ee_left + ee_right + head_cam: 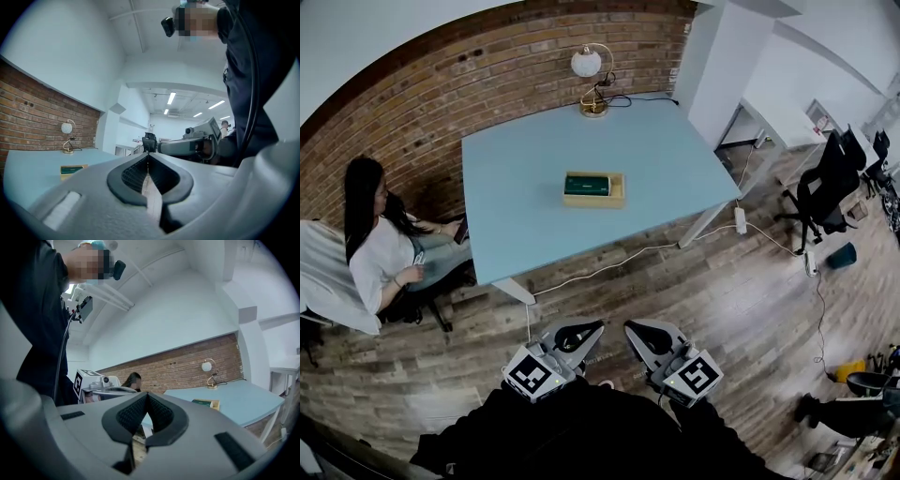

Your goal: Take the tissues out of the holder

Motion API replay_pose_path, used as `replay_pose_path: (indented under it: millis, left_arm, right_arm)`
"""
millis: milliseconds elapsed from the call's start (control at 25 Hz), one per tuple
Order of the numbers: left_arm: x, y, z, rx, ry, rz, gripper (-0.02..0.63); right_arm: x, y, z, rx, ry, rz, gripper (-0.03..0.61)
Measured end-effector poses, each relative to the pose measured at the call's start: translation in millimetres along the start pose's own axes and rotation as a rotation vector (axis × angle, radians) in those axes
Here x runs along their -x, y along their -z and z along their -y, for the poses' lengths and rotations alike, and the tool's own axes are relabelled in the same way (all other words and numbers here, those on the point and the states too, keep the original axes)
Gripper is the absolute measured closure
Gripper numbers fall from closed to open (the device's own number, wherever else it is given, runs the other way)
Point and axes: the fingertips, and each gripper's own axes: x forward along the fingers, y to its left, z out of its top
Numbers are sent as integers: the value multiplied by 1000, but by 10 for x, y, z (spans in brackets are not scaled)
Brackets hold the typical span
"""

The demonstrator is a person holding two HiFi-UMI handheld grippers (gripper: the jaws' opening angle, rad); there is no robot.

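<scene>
A wooden holder (pixel 617 191) with a green tissue pack (pixel 587 185) in it sits near the middle of the light blue table (pixel 516 216). Both grippers hang over the wooden floor, well short of the table's near edge. My left gripper (pixel 592 328) and right gripper (pixel 634 330) are side by side, both shut with nothing between the jaws. In the left gripper view the shut jaws (pixel 148 153) point past the holder (pixel 72 169), which lies far off at the left. The right gripper view shows its shut jaws (pixel 146 393) and the holder (pixel 206 403) at the right.
A globe desk lamp (pixel 591 79) stands at the table's far edge by the brick wall. A person (pixel 377 255) sits at the table's left side. A white cable (pixel 609 265) and power strip (pixel 739 220) lie on the floor near the table. Black office chairs (pixel 825 186) stand at the right.
</scene>
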Motion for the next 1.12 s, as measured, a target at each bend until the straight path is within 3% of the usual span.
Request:
replay_pose_path:
  millis: [1120]
  left_arm:
    - [57, -134, -1817, 47, 16, 40, 604]
  right_arm:
    - [-1645, -175, 581, 0, 19, -64, 572]
